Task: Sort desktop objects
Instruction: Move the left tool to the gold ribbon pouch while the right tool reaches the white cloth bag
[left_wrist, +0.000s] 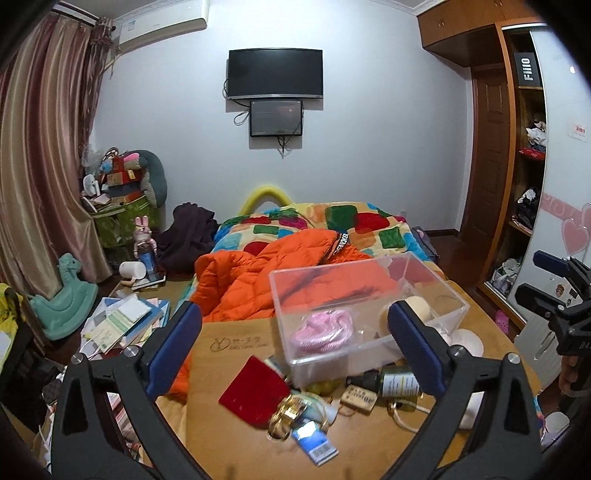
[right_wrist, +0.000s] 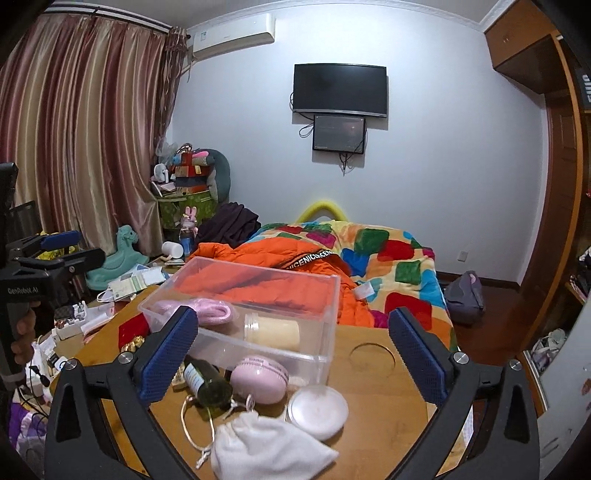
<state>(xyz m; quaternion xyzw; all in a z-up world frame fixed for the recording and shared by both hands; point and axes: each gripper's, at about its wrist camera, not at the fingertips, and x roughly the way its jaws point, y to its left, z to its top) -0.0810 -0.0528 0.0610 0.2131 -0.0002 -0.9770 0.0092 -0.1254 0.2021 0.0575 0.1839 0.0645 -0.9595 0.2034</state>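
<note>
Above worktop, left hand-held gripper and right hand-held gripper both wide, empty. Clear bin holds pink cord, cream jar. Loose beside bin: green bottle, pink case, white pouch. Risks: bottle rolls if nudged; pouch drawstring snags neighbours; bin slides toward bed.
</note>
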